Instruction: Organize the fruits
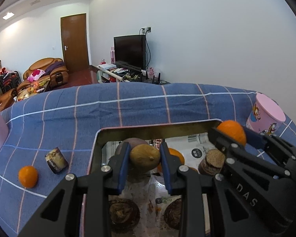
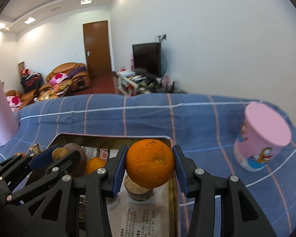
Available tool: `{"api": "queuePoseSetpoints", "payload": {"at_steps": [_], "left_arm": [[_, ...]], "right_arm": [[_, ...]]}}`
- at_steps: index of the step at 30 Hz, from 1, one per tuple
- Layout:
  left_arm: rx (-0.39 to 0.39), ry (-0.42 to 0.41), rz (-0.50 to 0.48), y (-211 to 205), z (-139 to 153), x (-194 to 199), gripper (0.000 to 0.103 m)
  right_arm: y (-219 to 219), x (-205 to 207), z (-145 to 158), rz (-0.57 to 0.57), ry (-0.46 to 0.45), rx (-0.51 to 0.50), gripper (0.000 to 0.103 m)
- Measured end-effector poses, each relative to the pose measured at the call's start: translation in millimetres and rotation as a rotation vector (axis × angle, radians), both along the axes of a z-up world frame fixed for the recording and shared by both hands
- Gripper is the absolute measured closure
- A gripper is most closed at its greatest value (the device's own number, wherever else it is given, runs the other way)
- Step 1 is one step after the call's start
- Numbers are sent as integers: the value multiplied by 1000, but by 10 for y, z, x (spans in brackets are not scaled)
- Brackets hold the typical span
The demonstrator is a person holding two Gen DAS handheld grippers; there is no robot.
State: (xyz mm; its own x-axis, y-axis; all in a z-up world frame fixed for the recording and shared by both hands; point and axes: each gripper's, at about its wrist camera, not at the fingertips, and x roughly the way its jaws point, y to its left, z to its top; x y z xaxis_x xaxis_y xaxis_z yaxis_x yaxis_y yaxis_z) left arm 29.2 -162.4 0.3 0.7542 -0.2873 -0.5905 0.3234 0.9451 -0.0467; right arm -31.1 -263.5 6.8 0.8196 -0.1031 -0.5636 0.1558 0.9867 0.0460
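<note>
Over the rectangular metal tin [image 1: 100, 138], the left gripper [image 1: 145, 156] clamps a yellow-brown lemon [image 1: 145, 156]; the right gripper [image 2: 150, 163] clamps a round orange [image 2: 150, 163].

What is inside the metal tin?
Inside the tin: printed paper, an orange, a purple-brown fruit and a cork-topped cylinder. The claws and held fruit cover the rest.
</note>
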Motion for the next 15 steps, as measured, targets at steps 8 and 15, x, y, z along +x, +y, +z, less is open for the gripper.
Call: {"api": "queuePoseSetpoints", "payload": {"at_steps": [8, 15], "left_arm": [[-20, -29, -6, 77, 50, -53, 71], [-24, -11, -11, 92, 41, -10, 71]], "right_arm": [[-106, 28, -72, 80, 12, 145, 55], [-202, 14, -118, 117, -8, 294, 54]]}}
